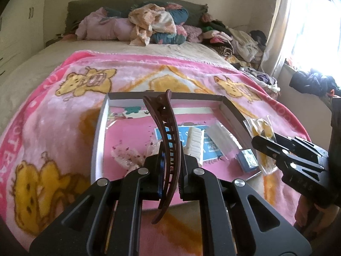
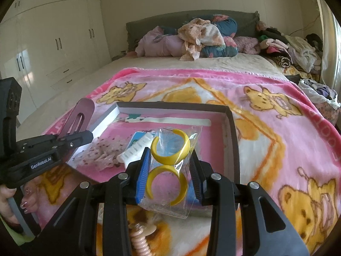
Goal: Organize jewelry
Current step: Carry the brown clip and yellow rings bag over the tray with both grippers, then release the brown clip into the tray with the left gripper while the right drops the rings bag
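Jewelry half sorted: tray (image 1: 100, 128) already holding several pieces; left gripper (image 1: 169, 166) clenching brown hair clip (image 1: 168, 136), right gripper (image 2: 170, 170) grasping bagged yellow earrings (image 2: 169, 149), both undelivered.

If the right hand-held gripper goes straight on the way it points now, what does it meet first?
Probably the open box. The right hand-held gripper, shut on the bag of yellow earrings, points down over the box's near edge, so the bag would likely meet the items inside, perhaps the white comb. Depth is unclear.
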